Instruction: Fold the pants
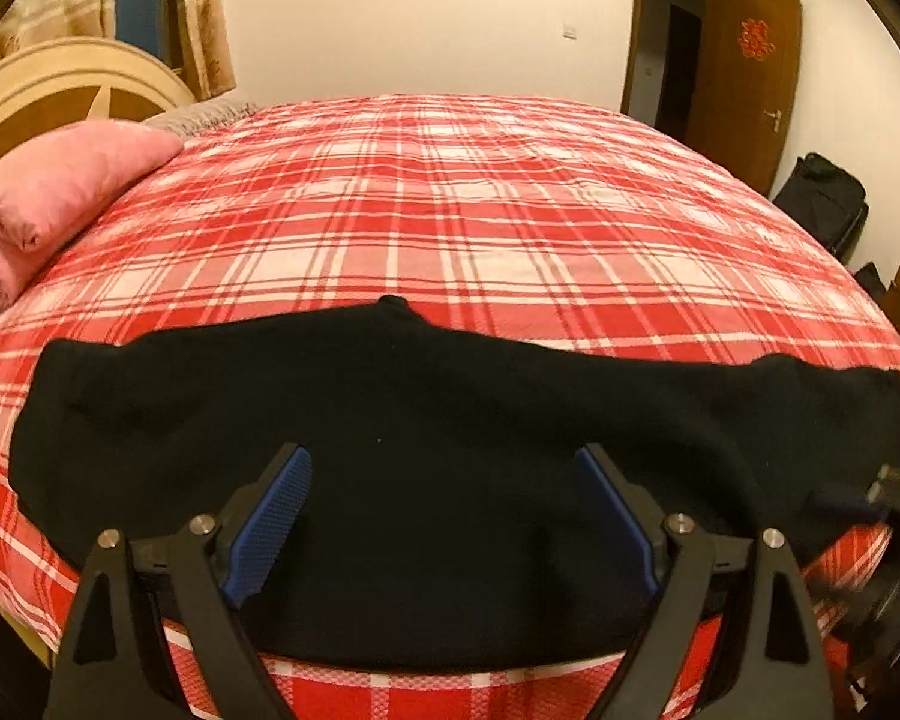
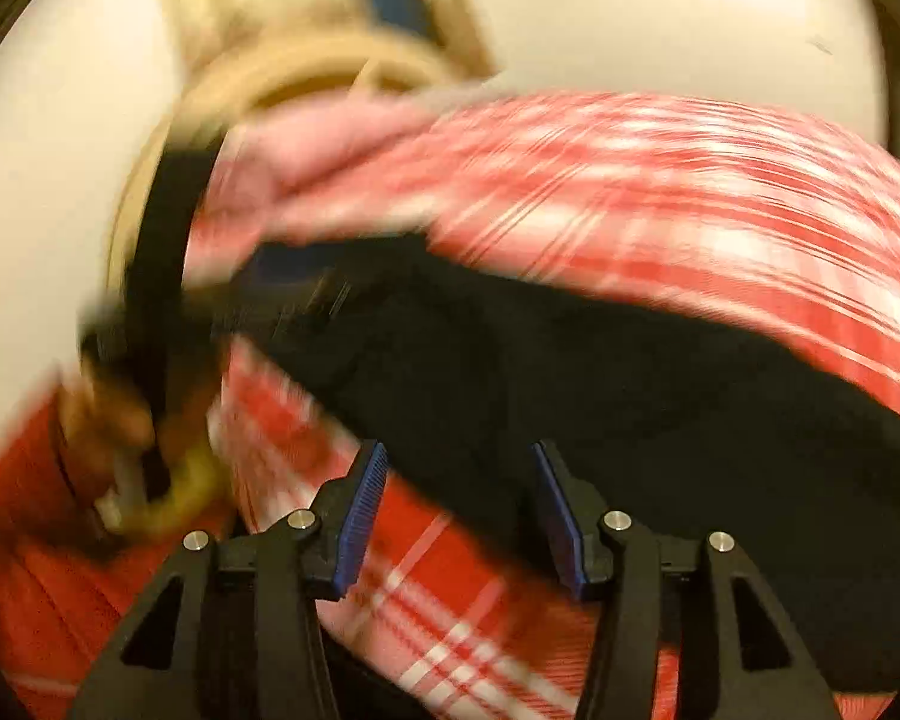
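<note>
The black pants (image 1: pixel 390 420) lie folded lengthwise across the near edge of a red plaid bed (image 1: pixel 420 198). My left gripper (image 1: pixel 444 462) is open above the middle of the pants near the front edge, holding nothing. In the blurred right wrist view the pants (image 2: pixel 630 372) stretch from the centre to the right. My right gripper (image 2: pixel 459 456) is open over the pants' near edge, where black cloth meets the plaid sheet (image 2: pixel 450 618). The right gripper also shows blurred at the right edge of the left wrist view (image 1: pixel 894 486).
A pink pillow (image 1: pixel 48 192) lies at the bed's left by a cream headboard (image 1: pixel 42 90). A brown door (image 1: pixel 744 78) and dark bags (image 1: pixel 822 198) stand at the far right. The left gripper's body (image 2: pixel 156 276) shows blurred at the left of the right wrist view.
</note>
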`<state>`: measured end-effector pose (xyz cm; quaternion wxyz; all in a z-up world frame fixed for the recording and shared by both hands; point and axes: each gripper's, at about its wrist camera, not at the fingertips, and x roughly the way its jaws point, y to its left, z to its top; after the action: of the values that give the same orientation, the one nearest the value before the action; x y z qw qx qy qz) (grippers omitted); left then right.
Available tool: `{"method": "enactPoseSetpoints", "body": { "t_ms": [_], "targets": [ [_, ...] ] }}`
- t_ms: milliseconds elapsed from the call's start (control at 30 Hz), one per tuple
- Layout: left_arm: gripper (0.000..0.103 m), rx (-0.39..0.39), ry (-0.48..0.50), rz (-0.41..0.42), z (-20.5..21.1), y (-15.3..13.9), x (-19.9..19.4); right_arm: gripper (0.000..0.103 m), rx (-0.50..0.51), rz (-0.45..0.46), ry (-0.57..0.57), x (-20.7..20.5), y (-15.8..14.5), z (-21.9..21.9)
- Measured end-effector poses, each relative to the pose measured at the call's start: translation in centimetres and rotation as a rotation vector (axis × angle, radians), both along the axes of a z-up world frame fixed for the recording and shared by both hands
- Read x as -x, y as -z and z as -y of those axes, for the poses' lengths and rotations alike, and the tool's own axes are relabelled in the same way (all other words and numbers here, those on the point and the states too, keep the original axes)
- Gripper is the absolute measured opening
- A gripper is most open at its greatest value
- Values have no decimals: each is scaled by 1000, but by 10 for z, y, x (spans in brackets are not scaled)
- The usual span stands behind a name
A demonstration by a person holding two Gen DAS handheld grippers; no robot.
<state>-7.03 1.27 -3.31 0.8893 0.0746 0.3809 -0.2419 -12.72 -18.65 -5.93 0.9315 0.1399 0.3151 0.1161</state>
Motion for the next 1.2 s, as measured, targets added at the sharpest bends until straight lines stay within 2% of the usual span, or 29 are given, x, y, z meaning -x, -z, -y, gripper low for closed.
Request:
{"method": "enactPoseSetpoints", "body": {
  "t_ms": [33, 133, 200, 267, 367, 500, 600, 667, 733, 800, 867, 967, 1033, 1100, 1133, 1200],
  "targets": [
    [91, 5, 0, 0, 0, 0, 0, 53, -31, 15, 86, 3, -4, 23],
    [91, -13, 7, -9, 4, 7, 1, 53, -51, -22, 229, 6, -2, 61],
    [91, -23, 18, -30, 7, 14, 3, 53, -76, -52, 247, 5, 6, 69],
    [91, -42, 32, -40, 10, 21, 8, 53, -80, -67, 218, -1, 9, 63],
    [92, -91, 17, -6, 10, 26, 12, 53, -33, -24, 195, -22, 1, 42],
    [93, -95, -34, -28, -5, 26, 6, 53, -38, -37, 186, -54, 7, 31],
    [93, -83, -90, -45, -26, 28, -1, 53, -50, -111, 33, -77, 27, -4],
    [93, -65, -136, -62, -42, 29, -6, 53, 43, -87, -14, -73, 22, -24],
    [93, -27, -163, -88, -60, 28, -10, 53, 26, -73, 9, -65, 12, -18],
    [92, -32, -195, -78, -74, 25, -12, 53, 25, -27, 23, -56, 2, -13],
    [92, -13, -194, -68, -83, 19, -13, 53, 53, -4, -12, -58, -6, -21],
    [92, 15, -211, -20, -91, 6, -21, 53, 60, -52, -37, -85, 4, -40],
    [92, 2, -243, -1, -92, 5, -31, 54, 2, -152, -75, -113, 26, -54],
    [92, 10, -263, -21, -94, 9, -39, 55, 63, -104, -52, -122, 24, -63],
    [92, 8, -268, -40, -95, 13, -43, 55, 79, -115, -48, -127, 20, -66],
    [92, -32, -283, -53, -96, 23, -42, 55, 6, -82, -52, -124, 11, -57]
  ]
}}
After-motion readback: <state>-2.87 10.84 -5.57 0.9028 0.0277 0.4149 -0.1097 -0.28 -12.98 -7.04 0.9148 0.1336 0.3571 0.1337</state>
